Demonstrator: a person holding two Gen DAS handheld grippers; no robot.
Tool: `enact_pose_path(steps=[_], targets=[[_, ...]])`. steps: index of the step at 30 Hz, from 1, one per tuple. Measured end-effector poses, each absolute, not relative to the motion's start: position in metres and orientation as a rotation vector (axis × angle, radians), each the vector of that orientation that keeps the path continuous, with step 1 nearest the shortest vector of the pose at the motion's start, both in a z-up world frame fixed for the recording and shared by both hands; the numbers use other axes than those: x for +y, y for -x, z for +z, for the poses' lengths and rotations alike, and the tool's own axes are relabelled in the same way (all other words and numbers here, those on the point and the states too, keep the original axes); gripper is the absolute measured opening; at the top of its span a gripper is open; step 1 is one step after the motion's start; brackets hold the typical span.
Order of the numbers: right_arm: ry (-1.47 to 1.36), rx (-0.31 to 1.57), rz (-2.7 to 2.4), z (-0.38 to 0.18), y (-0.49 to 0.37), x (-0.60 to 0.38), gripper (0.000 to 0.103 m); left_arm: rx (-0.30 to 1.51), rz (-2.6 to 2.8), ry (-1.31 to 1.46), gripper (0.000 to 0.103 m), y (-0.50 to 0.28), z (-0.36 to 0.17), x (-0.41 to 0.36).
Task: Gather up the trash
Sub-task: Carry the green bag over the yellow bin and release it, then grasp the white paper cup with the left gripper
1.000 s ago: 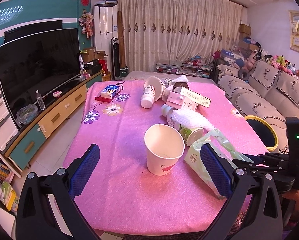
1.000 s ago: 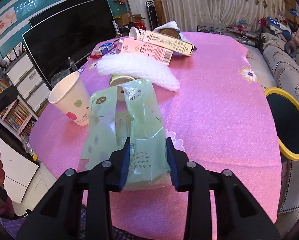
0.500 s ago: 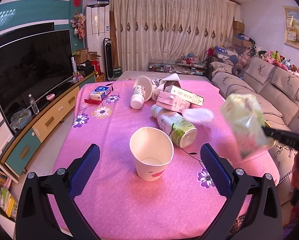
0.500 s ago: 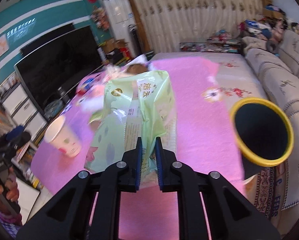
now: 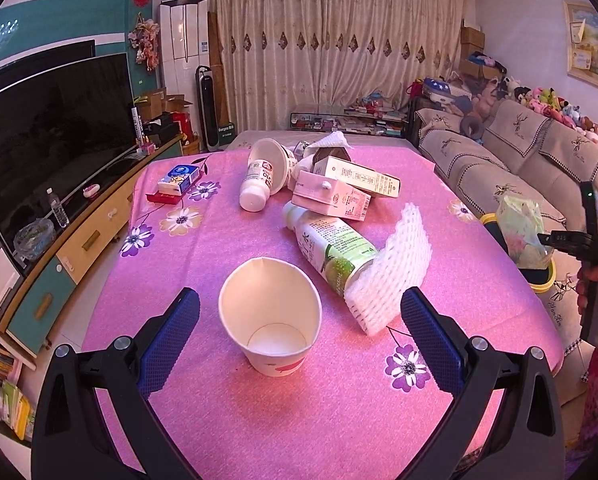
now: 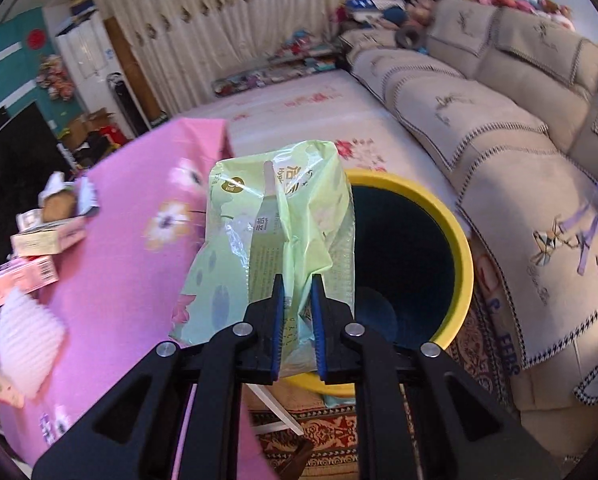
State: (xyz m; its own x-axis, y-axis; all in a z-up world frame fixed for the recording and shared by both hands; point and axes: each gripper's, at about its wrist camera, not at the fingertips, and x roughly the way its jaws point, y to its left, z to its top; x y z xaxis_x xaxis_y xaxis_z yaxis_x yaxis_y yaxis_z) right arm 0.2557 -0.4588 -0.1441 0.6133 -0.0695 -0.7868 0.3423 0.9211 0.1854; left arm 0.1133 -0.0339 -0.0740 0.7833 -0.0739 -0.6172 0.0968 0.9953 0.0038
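The right gripper (image 6: 297, 322), clamped on the green bag (image 6: 275, 236), has swung it off the table (image 5: 227, 412) and now holds it over the yellow bin (image 6: 455, 248), so release looks next. The left gripper (image 5: 299, 336) has closed in, wide open, around the cup (image 5: 273, 312).

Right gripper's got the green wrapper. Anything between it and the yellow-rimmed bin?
Nothing visible. The right gripper is shut on the green wrapper, held off the table edge beside the yellow-rimmed bin. The bin's mouth is open and unobstructed, and the wrapper already overlaps its near rim in the right wrist view.
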Motion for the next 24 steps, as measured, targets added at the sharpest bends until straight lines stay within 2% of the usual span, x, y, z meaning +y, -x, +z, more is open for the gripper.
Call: enact_pose_path(steps=[3, 4, 5, 10, 16, 24], targets=[[-0.359, 0.918, -0.295, -0.165, -0.266, -0.477, 0.022, 0.677, -0.09, -0.041, 0.099, -0.12, -0.08, -0.038], [-0.364, 0.925, -0.314, -0.171, -0.268, -0.482, 0.033, 0.679, -0.089, -0.042, 0.099, -0.12, -0.081, -0.04], [-0.364, 0.929, -0.327, -0.175, -0.27, -0.485, 0.038, 0.684, -0.087, -0.043, 0.099, -0.12, -0.081, -0.039], [-0.373, 0.912, -0.372, -0.177, -0.268, -0.495, 0.041, 0.692, -0.08, -0.045, 0.099, -0.126, -0.087, -0.039], [-0.335, 0.831, -0.347, -0.145, -0.242, -0.475, 0.05, 0.716, -0.069, -0.045, 0.099, -0.129, -0.097, -0.035], [-0.295, 0.754, -0.26, -0.114, -0.213, -0.439, 0.054, 0.764, -0.043, -0.027, 0.099, -0.143, -0.12, -0.021]])
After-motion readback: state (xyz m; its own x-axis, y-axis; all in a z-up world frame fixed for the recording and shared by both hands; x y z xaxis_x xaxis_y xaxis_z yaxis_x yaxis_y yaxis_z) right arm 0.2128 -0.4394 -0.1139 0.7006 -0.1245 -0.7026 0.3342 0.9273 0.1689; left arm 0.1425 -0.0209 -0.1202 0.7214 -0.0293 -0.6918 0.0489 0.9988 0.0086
